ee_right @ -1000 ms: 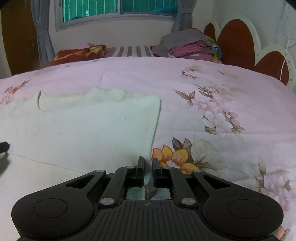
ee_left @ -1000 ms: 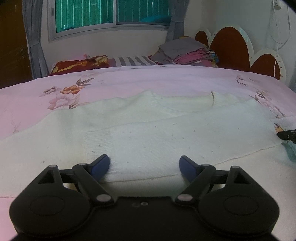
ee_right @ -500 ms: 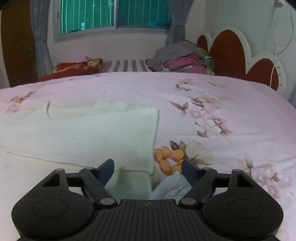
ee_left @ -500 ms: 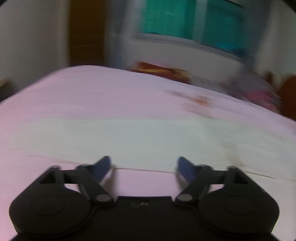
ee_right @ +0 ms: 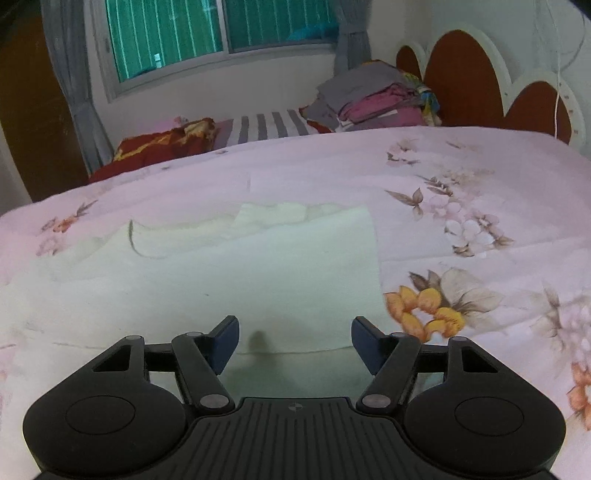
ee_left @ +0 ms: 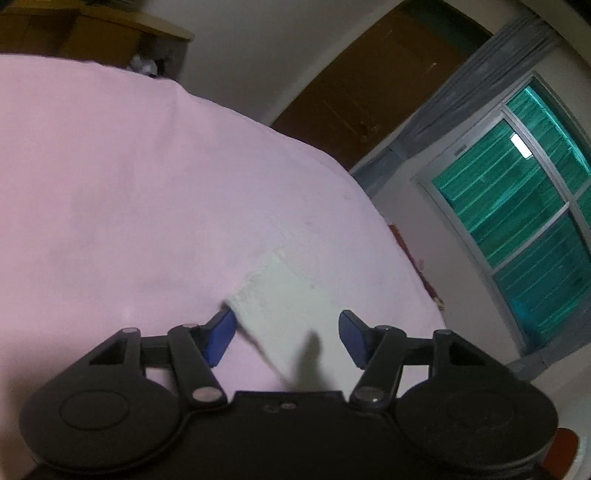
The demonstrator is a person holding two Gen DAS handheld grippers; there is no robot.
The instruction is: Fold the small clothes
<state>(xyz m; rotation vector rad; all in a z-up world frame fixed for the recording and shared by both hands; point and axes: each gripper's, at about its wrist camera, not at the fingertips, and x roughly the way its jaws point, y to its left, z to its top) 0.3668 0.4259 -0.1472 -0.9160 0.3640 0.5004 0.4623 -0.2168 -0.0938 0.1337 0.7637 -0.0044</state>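
A cream knitted garment point(ee_right: 236, 273) lies flat on the pink floral bedspread point(ee_right: 461, 192); its right side is folded in, with a straight edge at the right. My right gripper point(ee_right: 294, 341) is open and empty, just above the garment's near part. In the left wrist view, which is tilted, a cream sleeve end point(ee_left: 284, 295) lies on the pink bedspread point(ee_left: 129, 192). My left gripper point(ee_left: 286, 338) is open and empty, with the sleeve end between its blue fingertips point(ee_left: 221, 334).
A stack of folded clothes point(ee_right: 373, 98) and a red patterned pillow point(ee_right: 162, 144) lie at the bed's far end under the window point(ee_right: 221, 33). A brown scalloped headboard point(ee_right: 491, 85) stands at the right. A brown door point(ee_left: 369, 81) stands beyond the bed's left side.
My right gripper opened, letting go of the garment's folded right edge, and drew back a little. My left gripper swung far left along the garment to the sleeve end and tilted.
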